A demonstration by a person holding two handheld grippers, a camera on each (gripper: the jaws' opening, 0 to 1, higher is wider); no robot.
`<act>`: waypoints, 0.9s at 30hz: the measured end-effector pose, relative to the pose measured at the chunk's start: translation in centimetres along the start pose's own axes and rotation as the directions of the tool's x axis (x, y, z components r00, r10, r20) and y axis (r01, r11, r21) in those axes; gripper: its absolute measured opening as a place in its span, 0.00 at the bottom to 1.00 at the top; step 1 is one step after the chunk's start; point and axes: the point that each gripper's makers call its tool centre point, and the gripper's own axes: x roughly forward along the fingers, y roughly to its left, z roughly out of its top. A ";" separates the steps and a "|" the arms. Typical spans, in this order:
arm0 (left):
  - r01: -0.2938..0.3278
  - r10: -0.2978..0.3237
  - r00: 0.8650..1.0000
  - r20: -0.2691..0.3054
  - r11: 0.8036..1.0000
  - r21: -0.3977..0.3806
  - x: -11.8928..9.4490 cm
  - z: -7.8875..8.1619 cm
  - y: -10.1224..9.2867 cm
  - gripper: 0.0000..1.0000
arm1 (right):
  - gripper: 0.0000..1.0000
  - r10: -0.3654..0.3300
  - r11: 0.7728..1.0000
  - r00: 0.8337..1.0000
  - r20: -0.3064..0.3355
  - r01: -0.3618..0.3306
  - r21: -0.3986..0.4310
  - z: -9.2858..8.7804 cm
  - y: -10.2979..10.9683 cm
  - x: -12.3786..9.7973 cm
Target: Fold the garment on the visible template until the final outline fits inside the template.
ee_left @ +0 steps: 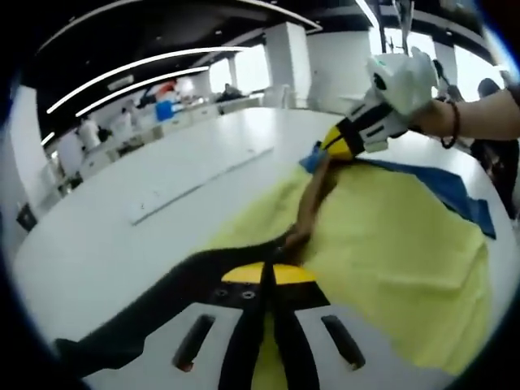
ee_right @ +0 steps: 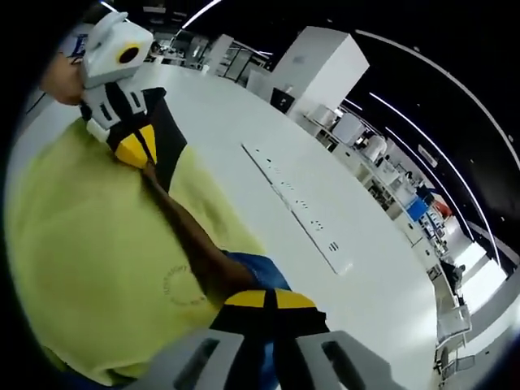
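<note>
On the white table point(ee_left: 146, 244), I had the yellow garment point(ee_left: 390, 252) spread over the blue template point(ee_left: 455, 191), with blue showing past the garment's far edge in the left gripper view. A brown band point(ee_left: 313, 199) along the garment's edge ran taut between my two hand-held grippers.

My left hand-held gripper point(ee_left: 268, 272) had its jaws pressed together on the garment at the near end of that band, the yellow tips meeting over the cloth. The same gripper appeared across the garment in the right gripper view point(ee_right: 136, 146), its yellow-and-black jaws closed on the garment's far edge.

My right hand-held gripper point(ee_right: 275, 301) likewise pinched the garment, jaws together at the band's other end, beside a patch of blue template point(ee_right: 258, 272). In the left gripper view it point(ee_left: 345, 140) sat at the garment's far corner, held by a hand point(ee_left: 406, 77) in a white glove.

A faint circular print point(ee_right: 185, 286) marked the garment near the right gripper. Beyond the garment, a long white strip point(ee_right: 296, 203) lay flat on the table, well apart from the cloth. White pillars point(ee_right: 321, 65) and desks stood behind the table.
</note>
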 end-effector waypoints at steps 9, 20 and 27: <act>-0.074 0.081 0.992 0.099 0.995 -0.071 -1.0 3.2 2.7 0.00 | 0.00 -0.033 0.973 0.994 0.103 0.008 0.229 1.7 -1.2 -0.3; -0.206 0.265 0.948 0.175 0.933 -0.295 0.9 5.8 7.5 0.00 | 0.00 -0.146 0.808 0.970 0.193 0.005 0.589 3.1 -3.6 1.3; -0.231 0.325 0.934 0.145 0.864 -0.447 2.7 4.5 9.1 0.00 | 0.00 -0.171 0.749 0.969 0.179 0.010 0.662 2.4 -4.2 2.9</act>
